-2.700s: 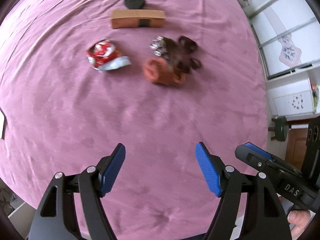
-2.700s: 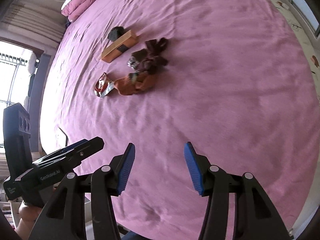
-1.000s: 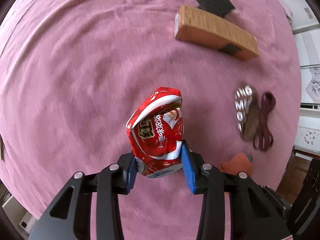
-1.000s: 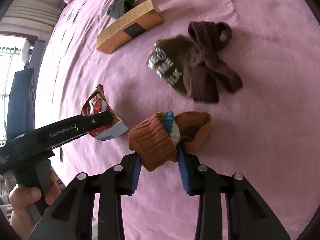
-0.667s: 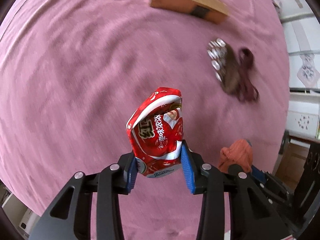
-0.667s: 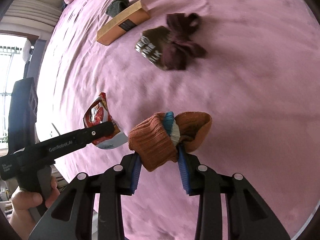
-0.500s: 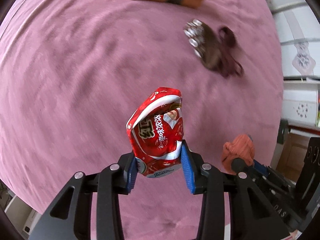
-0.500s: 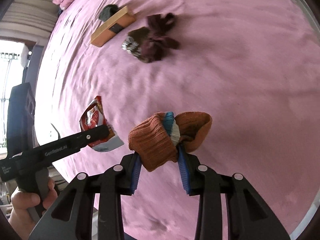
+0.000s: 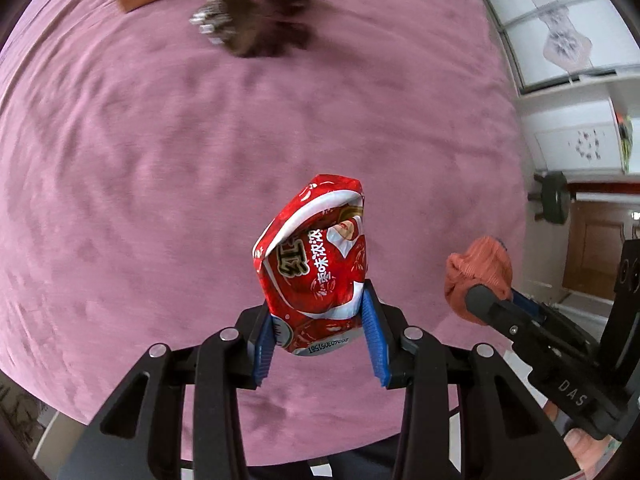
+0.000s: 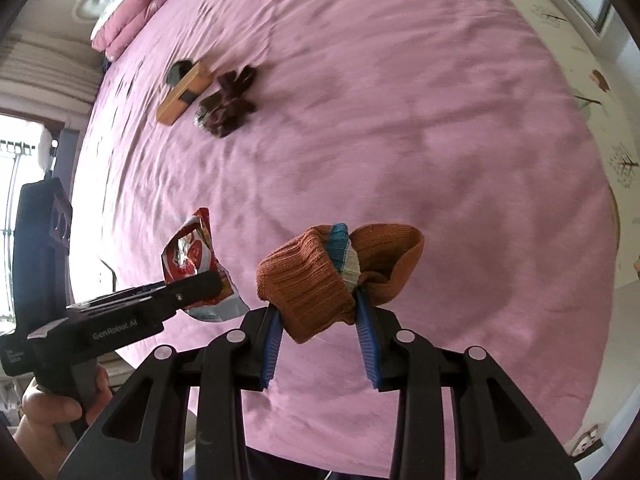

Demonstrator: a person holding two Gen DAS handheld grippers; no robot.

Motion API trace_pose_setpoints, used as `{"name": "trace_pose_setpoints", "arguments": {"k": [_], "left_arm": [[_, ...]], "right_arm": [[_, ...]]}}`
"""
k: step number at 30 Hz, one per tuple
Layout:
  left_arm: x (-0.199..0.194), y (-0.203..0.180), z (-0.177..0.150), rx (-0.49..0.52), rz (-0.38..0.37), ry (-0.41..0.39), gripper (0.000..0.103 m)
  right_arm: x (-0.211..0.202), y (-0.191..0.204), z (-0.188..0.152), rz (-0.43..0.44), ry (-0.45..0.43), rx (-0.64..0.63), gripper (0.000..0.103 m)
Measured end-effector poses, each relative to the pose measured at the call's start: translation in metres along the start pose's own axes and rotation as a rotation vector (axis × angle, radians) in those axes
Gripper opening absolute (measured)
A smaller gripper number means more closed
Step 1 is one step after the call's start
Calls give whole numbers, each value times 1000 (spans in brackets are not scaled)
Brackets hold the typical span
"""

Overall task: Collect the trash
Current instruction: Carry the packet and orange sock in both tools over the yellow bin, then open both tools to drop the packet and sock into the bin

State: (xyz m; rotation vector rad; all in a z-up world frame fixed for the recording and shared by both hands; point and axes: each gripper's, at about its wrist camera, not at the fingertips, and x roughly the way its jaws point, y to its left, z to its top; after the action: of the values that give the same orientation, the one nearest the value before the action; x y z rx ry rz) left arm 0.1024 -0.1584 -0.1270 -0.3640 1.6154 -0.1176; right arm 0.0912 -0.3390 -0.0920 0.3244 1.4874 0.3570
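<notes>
Wrapper [image 9: 316,264], red, clamped in my left gripper [image 9: 318,338] above the bed [image 9: 160,160]; my right gripper [image 10: 320,330] pinches an orange sock [image 10: 316,280]. Box [image 10: 182,94] and dark bundle [image 10: 226,104] remain uncollected, I judge.

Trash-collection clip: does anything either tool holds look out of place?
Yes. The right tool is shut on an orange knit sock, which is clothing rather than rubbish; the left tool holds a crumpled red snack wrapper.

Pink bed [image 10: 400,120]; box [image 10: 182,94], socks [image 10: 228,104].
</notes>
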Motion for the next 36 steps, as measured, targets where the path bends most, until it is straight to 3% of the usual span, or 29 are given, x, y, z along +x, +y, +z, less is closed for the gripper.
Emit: {"name": "trace_pose_setpoints", "arguments": {"k": [19,36], "left_arm": [[34,-180,-22,219,5,50,39],[94,-316,4,422,-8,156,39]], "right_arm": [[-84,-162,-16,7,-92,145,34],[-124,-291,-12,-4,-183,355,34]]}}
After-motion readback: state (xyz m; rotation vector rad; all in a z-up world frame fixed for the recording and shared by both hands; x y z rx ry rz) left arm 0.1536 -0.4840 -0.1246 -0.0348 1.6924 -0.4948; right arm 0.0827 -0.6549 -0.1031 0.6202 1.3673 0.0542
